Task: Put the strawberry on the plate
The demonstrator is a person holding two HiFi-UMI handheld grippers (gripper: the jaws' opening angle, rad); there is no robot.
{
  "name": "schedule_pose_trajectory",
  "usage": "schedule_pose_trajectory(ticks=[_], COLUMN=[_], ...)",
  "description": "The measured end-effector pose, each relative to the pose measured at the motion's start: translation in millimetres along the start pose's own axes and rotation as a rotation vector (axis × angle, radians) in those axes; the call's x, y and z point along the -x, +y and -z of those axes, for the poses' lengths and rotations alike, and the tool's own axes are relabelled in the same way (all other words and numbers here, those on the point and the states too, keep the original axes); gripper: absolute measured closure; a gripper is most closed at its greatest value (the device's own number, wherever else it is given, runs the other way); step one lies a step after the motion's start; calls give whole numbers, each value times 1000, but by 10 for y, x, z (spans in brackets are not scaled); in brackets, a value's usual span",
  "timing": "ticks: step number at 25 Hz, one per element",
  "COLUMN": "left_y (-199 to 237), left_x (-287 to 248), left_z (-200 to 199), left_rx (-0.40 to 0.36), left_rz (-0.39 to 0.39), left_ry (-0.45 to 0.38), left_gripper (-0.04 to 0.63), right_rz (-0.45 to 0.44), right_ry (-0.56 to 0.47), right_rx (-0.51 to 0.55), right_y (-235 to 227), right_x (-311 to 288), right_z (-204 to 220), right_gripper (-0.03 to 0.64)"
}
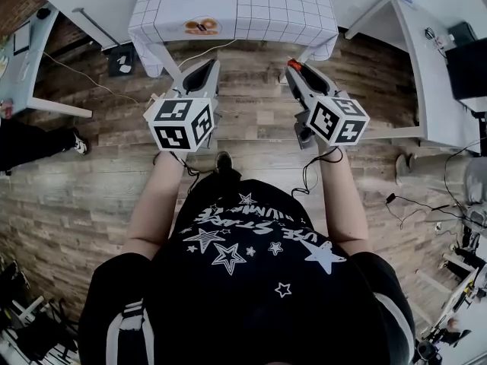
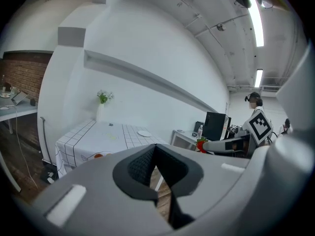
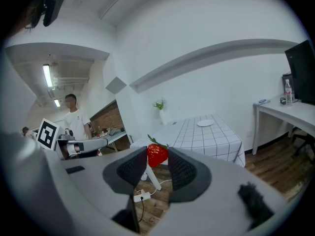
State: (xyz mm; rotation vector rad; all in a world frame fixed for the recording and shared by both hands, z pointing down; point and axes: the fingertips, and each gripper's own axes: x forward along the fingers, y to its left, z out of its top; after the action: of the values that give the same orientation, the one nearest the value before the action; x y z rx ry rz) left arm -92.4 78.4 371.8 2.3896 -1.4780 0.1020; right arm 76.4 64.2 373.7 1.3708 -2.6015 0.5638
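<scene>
A red strawberry point(image 3: 157, 155) with a green leaf cap sits pinched between the pads of my right gripper point(image 3: 157, 157), which is shut on it. It also shows at that gripper's tip in the head view, strawberry point(image 1: 294, 65), and from the side, strawberry point(image 2: 201, 144). A small white plate point(image 3: 204, 123) lies on the far part of the checked tablecloth; the plate point(image 2: 144, 133) is well ahead of both grippers. My left gripper point(image 2: 156, 154) is shut and holds nothing. Both grippers, left point(image 1: 207, 68) and right point(image 1: 295, 68), are held over the wooden floor, short of the table point(image 1: 236, 6).
A vase of flowers point(image 3: 160, 105) stands at the table's far end. White desks flank the table, one with a dark monitor point(image 2: 214, 124). A person point(image 3: 74, 117) stands at the side. Cables and a power strip point(image 3: 140, 197) lie on the floor.
</scene>
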Motion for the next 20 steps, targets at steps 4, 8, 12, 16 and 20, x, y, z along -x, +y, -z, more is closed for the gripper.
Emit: schedule_pose_trajectory(ticks=[4,8,12,16,20], left_y=[235,333,438,494,552], left_x=[-63,-165,-203,-175,-205], left_z=[-128,-175,-177,-193,-222], left_rx=[-15,-9,-6,7,12], left_rz=[31,55,78,91,87], left_ry=[-23,-18,-6,-10,-12], left_gripper=[586,588,586,586,586], right_rz=[40,83,123,148,158], right_ry=[-23,-49,-54,-44,-56], right_rx=[-11,-21,-34,-36,-28], right_y=[-21,-121,-143,-166,-216], right_x=[-224,-295,-304,-290,-355], right_z=[-108,-253,-285,-294,-402], right_gripper=[474,474,474,474,474])
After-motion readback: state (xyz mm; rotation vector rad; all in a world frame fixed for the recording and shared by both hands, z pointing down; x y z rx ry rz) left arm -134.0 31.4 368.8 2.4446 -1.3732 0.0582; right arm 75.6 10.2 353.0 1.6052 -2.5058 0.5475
